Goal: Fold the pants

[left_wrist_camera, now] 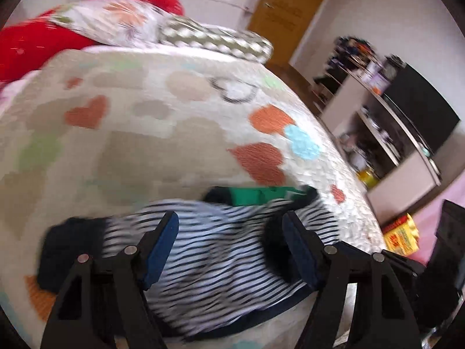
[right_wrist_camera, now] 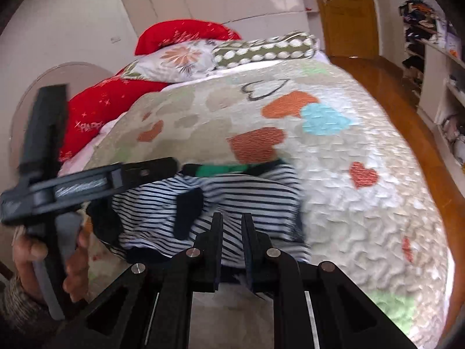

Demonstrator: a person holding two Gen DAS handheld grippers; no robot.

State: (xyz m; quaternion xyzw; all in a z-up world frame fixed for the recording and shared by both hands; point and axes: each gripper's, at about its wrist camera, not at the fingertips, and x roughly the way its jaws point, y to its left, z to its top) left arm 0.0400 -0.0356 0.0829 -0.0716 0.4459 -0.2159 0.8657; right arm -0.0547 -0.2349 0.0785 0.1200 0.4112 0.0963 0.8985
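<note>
Pants: the striped pants lie bunched on the near part of the bed, navy and white stripes with dark navy trim and a dark pocket patch; a green band shows at their far edge. In the left wrist view the same pants spread across the gap between the fingers, blurred.

Left gripper: the left gripper stands wide — its two blue-padded fingers are well apart, one on each side of the striped cloth, with nothing pinched between them. From the right wrist view it reaches in from the left over the pants' left edge, held by the person's left hand.

Right gripper: the right gripper is narrow, its fingers close together with striped fabric showing in the slim gap between them. Whether the pads actually clamp the cloth — I cannot tell.

Bed: a quilted bedspread printed with orange, blue and green hearts covers it; the pants sit near its front edge.

Pillows: a red pillow, a floral pillow and a dotted olive bolster lie at the far end.

Room: a wooden door, shelves to the right and a wood floor beside the bed.
</note>
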